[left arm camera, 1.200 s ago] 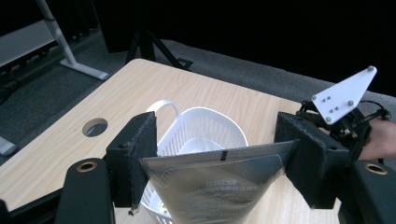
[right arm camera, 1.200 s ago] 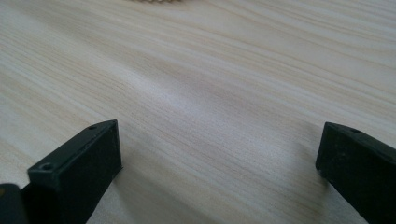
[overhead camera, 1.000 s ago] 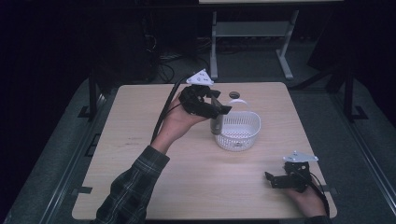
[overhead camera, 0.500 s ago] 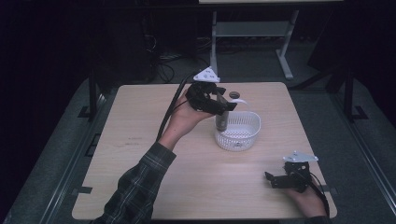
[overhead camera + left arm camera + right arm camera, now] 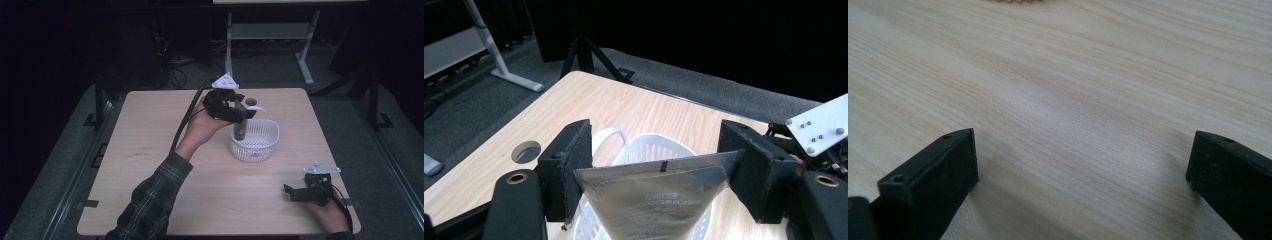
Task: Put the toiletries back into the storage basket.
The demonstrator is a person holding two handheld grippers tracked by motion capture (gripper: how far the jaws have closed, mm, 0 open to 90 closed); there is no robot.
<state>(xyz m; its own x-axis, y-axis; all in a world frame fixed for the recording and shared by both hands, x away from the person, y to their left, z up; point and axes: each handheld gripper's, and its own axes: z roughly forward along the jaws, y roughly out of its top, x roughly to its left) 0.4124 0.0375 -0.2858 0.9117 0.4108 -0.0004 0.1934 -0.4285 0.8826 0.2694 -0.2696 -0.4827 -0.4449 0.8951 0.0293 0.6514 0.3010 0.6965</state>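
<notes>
Two grippers are in play: our left gripper (image 5: 239,116) pinches a grey tube (image 5: 659,200) by its flat crimped end, hanging over the 10 o'clock rim of the white basket (image 5: 255,142), so we judge the carry done and only lowering and release left. Our right gripper (image 5: 300,192) rests with jaws spread and nothing between them at the table's (image 5: 150,165) 5 o'clock corner, near the edge, leaving open wood around the basket.
</notes>
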